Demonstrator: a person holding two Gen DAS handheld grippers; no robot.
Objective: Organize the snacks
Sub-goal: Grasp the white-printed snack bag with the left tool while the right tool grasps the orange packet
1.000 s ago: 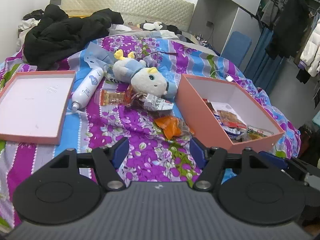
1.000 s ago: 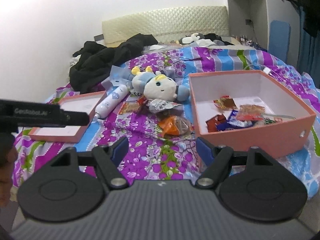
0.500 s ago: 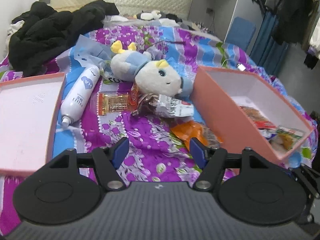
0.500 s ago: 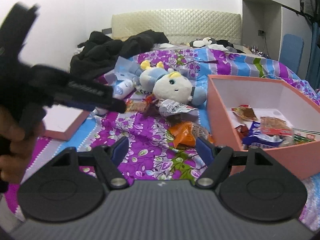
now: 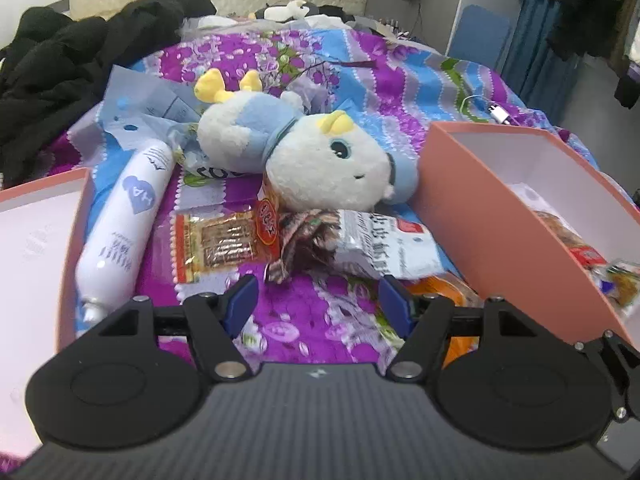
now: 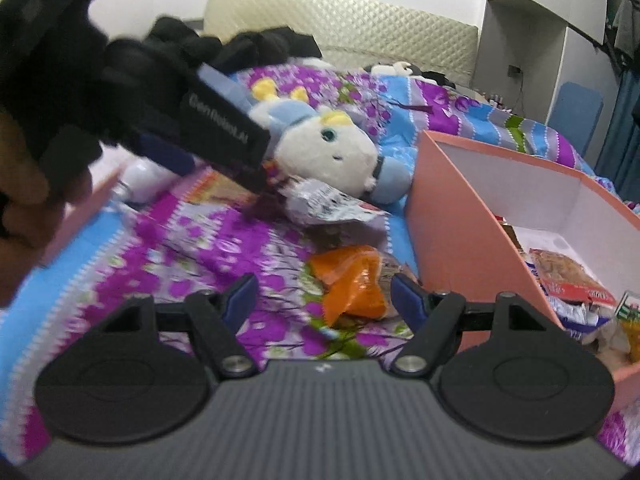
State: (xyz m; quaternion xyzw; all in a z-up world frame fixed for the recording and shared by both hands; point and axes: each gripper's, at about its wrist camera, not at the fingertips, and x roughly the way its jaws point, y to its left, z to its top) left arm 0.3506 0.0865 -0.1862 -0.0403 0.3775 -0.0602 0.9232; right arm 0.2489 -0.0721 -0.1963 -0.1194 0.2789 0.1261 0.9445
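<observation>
Jaws of left gripper [image 5: 318, 300] and right gripper [image 6: 320, 298] standing apart, gripping nothing. Lying ahead: crinkly foil snack packet [image 5: 372, 242], fuzzy plush toy [image 5: 320, 160]. Sitting right: rigid pink cardboard box [image 5: 492, 216].

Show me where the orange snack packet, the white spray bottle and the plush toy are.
orange snack packet [image 6: 352, 286], right wrist view, middle of wrapper.
white spray bottle [image 5: 128, 220], left wrist view, mid-body.
plush toy [image 5: 332, 164], left wrist view, its face.

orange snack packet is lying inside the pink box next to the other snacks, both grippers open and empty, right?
Not inside. The orange snack packet lies on the bedspread, outside the pink box, as the right wrist view shows. The rest holds: the left gripper and right gripper are open and empty.
</observation>
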